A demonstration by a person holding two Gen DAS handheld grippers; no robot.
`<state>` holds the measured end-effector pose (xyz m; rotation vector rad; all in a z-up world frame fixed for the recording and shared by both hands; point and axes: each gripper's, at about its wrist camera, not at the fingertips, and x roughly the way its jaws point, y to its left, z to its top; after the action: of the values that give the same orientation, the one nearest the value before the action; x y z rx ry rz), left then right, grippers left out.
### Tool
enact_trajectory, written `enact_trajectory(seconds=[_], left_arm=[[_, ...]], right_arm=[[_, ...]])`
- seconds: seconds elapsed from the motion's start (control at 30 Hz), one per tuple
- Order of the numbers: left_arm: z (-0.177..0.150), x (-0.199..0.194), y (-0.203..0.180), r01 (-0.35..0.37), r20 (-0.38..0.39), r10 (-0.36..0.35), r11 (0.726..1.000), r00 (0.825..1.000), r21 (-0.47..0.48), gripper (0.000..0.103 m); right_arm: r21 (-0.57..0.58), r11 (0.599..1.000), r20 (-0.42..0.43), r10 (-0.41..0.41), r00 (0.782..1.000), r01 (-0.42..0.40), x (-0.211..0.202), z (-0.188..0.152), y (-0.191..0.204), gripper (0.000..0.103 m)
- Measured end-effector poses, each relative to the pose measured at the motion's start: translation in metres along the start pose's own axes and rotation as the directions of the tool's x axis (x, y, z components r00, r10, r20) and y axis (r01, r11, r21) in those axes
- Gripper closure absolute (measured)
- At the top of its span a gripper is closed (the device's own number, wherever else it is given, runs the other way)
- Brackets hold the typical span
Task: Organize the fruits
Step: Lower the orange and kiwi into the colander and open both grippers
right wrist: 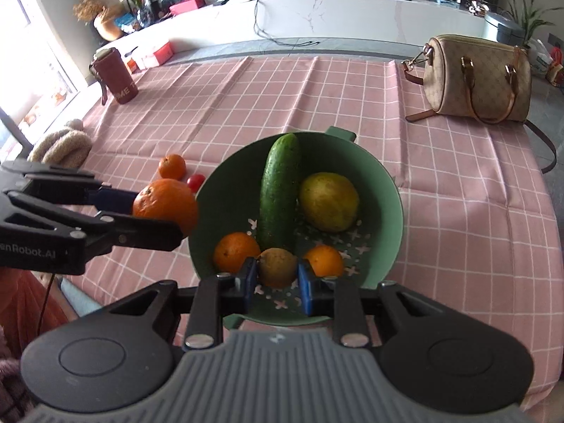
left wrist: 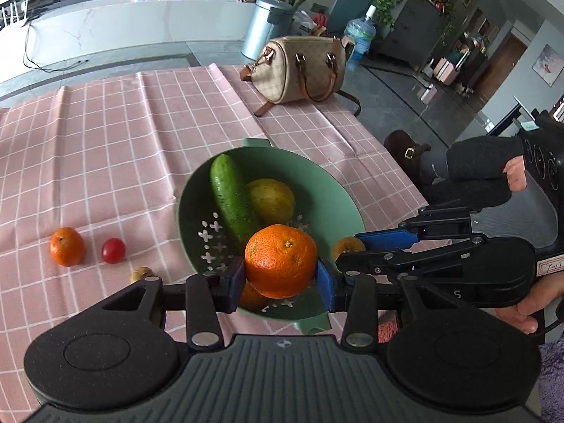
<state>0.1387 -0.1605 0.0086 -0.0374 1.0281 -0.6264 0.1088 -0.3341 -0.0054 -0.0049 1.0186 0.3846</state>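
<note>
Fingers of the left gripper [left wrist: 281, 272] clamp a large orange [left wrist: 281, 260] at the green colander's [right wrist: 393, 190] nine o'clock rim; the right gripper [right wrist: 276, 279] pinches a brownish kiwi [right wrist: 277, 267] at six o'clock.

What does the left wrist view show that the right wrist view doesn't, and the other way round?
Left wrist only: a small brownish fruit on the cloth, and a water jug on the floor.
Right wrist only: a maroon bottle, a knit hat, and two oranges lying in the bowl.
Both: the green bowl, cucumber, handbag, and each gripper's held fruit.
</note>
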Motion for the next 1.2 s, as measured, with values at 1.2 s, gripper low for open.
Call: enact_trajectory(seconds=[1.2], left_arm=[[0.011,0.086,-0.025,0.109,-0.325,-0.047,0.978,0.945,0.177,0.052]], right_arm=[[-0.445,0.884,-0.346,-0.023,0.938,-0.142,0.071,0.024,-0.027,0.082]])
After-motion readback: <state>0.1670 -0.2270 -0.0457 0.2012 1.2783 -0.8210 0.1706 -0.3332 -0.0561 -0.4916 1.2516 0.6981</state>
